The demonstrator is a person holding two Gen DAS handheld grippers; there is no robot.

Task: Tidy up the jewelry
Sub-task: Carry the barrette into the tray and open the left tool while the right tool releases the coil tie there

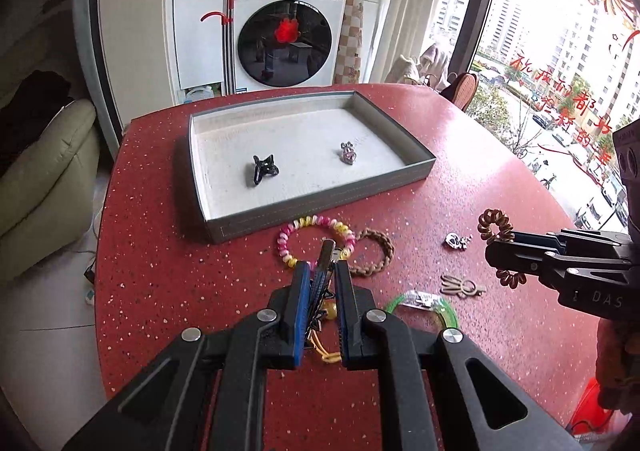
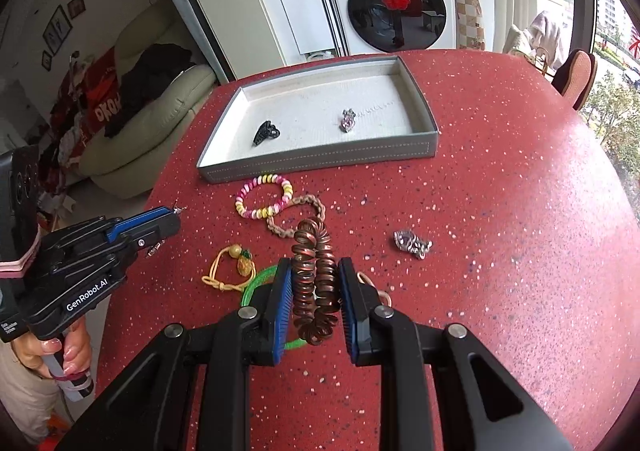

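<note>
Left wrist view: the left gripper (image 1: 322, 271) clamps a dark metal hair clip (image 1: 325, 260) above the red table (image 1: 160, 271), short of the grey tray (image 1: 320, 211).

Right wrist view: the right gripper (image 2: 314, 275) squeezes a brown spiral hair tie (image 2: 314, 271) over the table, near the tray.

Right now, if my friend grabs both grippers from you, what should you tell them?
Left gripper: shut on a dark metal clip.
Right gripper: shut on the brown spiral hair tie.
Both are held over the red table.
Done: black claw clip and silver charm lie in the grey tray.
Left on the table: beaded bracelet, braided band, yellow cord charm, green bangle, silver piece, beige clip.
</note>
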